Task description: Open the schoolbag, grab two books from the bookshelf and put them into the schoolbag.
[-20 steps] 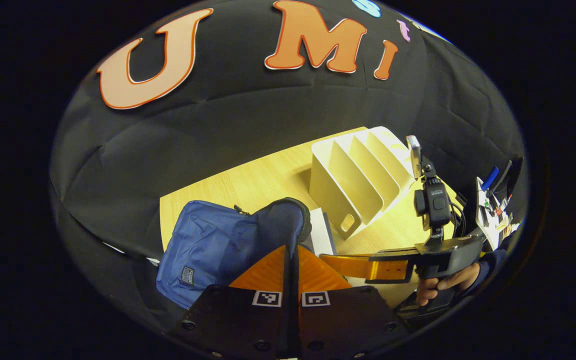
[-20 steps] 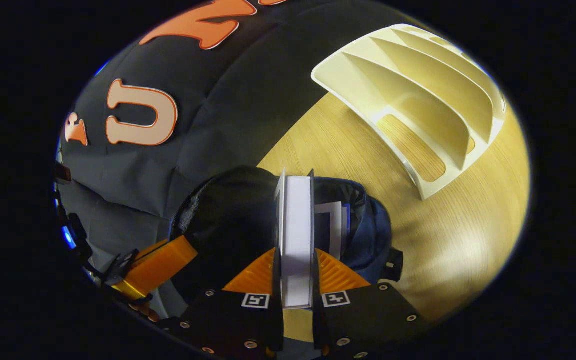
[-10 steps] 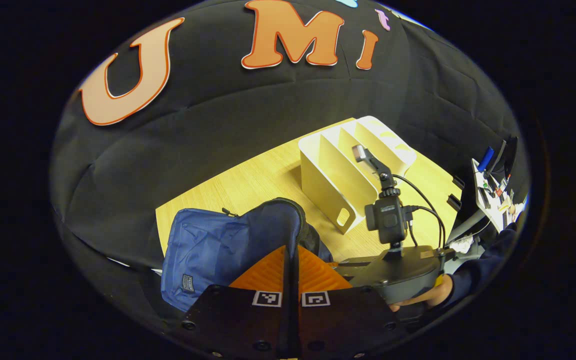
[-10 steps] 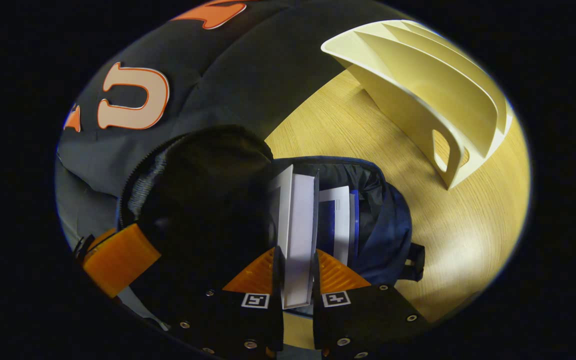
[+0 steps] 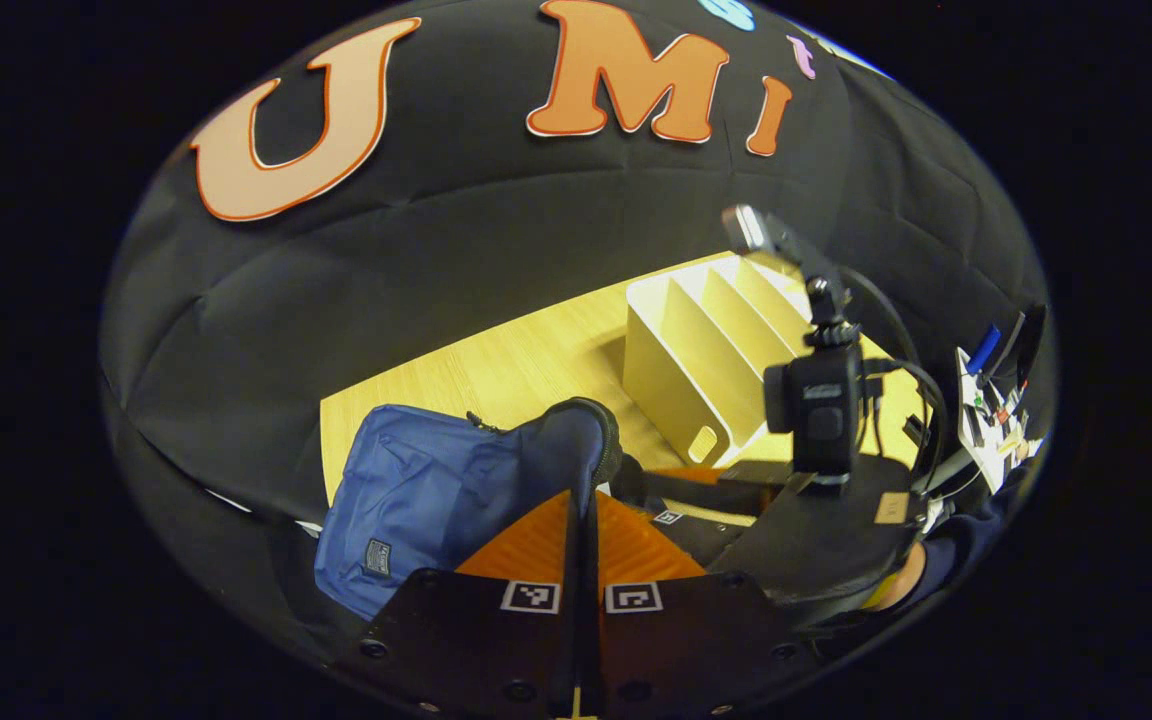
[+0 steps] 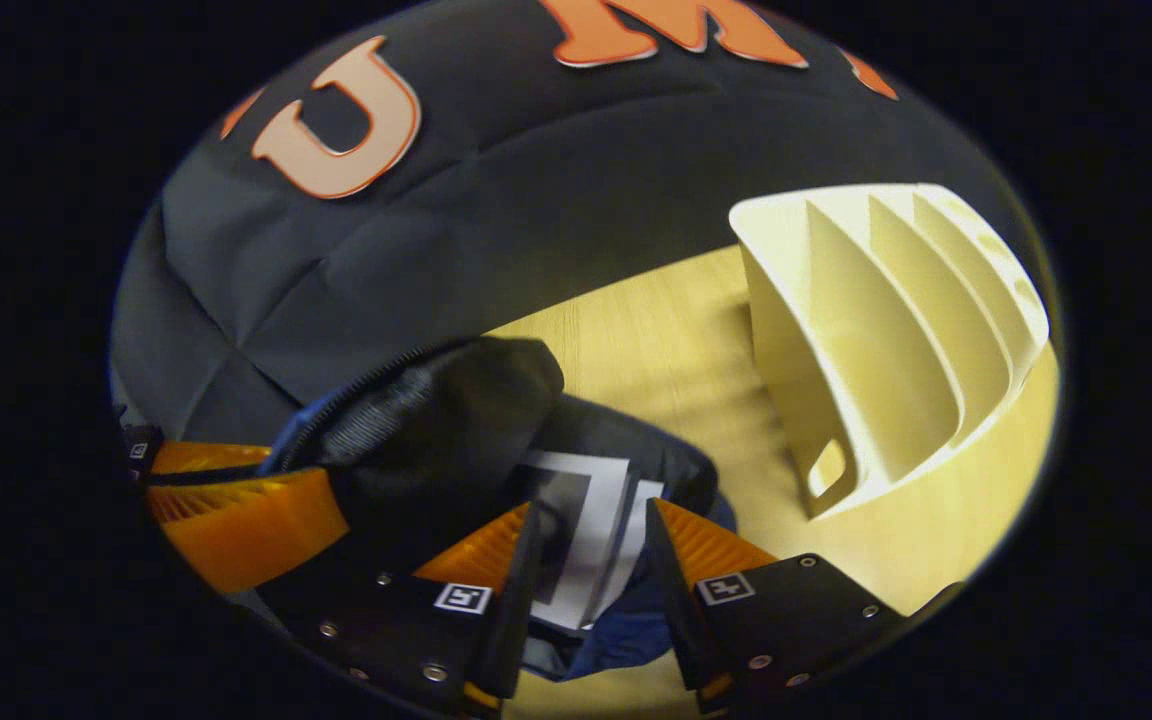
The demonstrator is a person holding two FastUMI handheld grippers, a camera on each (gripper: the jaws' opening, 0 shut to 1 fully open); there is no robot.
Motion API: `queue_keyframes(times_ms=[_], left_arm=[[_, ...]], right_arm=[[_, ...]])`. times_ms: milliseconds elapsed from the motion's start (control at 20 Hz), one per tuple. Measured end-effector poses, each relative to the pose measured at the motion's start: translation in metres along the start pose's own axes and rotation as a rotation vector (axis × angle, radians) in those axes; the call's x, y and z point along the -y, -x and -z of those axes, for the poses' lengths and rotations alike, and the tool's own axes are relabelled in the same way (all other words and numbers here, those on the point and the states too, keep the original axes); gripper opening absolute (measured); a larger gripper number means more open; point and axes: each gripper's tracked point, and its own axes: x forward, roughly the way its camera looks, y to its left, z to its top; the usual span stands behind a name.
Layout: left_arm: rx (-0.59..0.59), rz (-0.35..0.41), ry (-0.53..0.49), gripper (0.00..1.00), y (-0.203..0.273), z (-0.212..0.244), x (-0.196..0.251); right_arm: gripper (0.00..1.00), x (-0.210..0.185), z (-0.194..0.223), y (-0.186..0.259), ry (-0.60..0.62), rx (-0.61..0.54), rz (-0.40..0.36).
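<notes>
Schoolbag (image 6: 636, 470) lay on the wooden table (image 6: 676, 340), mouth open, flap (image 6: 456, 410) pulled up and back. Inside: two books (image 6: 586, 530), white covers up, one partly over the other, lying in the opening betw. the right gripper's (image 6: 586, 560) fingers. Bookshelf (image 6: 886, 330), cream w/ slanted dividers, stood just right of the bag; every slot in sight held nothing.

Right gripper: jaws wide apart, nothing betw. them touching; books sat below, in the bag. Left gripper (image 5: 584, 545): fingers closed tight on the edge of the flap, holding it up. In the left gripper view the blue bag (image 5: 416, 500) lay left of center, shelf (image 5: 716, 370) behind and to the right, right gripper's body (image 5: 816, 500) w/ its camera close at right and a bit of the person's hand (image 5: 901, 590) behind it. In the right gripper view the left gripper's finger (image 6: 246, 510) showed at lower left beside the flap.

Vs 0.5 s ago: right gripper then clamped a white book upright over the bag mouth, second book already inside. Now that book was let go and lay in the bag, jaws spread. Right gripper view tilted up, so shelf showed more upright. Left gripper's hold on the flap unchanged.
</notes>
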Motion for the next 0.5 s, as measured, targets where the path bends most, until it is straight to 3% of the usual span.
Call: queue_keyframes(times_ms=[200,250,400,500], left_arm=[[0.008,0.023,0.007,0.15,-0.005,0.003,0.022],[0.004,0.022,0.015,0.17,-0.006,0.004,0.028],[0.028,-0.006,0.063,0.34,-0.007,0.000,0.042],[0.060,-0.030,0.097,0.37,-0.004,-0.009,0.054]], right_arm=[[0.76,0.029,-0.031,0.024,0.063,0.085,0.039],[0.78,0.042,-0.043,0.031,0.069,0.118,0.056],[0.84,0.082,-0.083,0.061,0.127,0.223,0.108],[0.86,0.102,-0.114,0.083,0.158,0.308,0.118]])
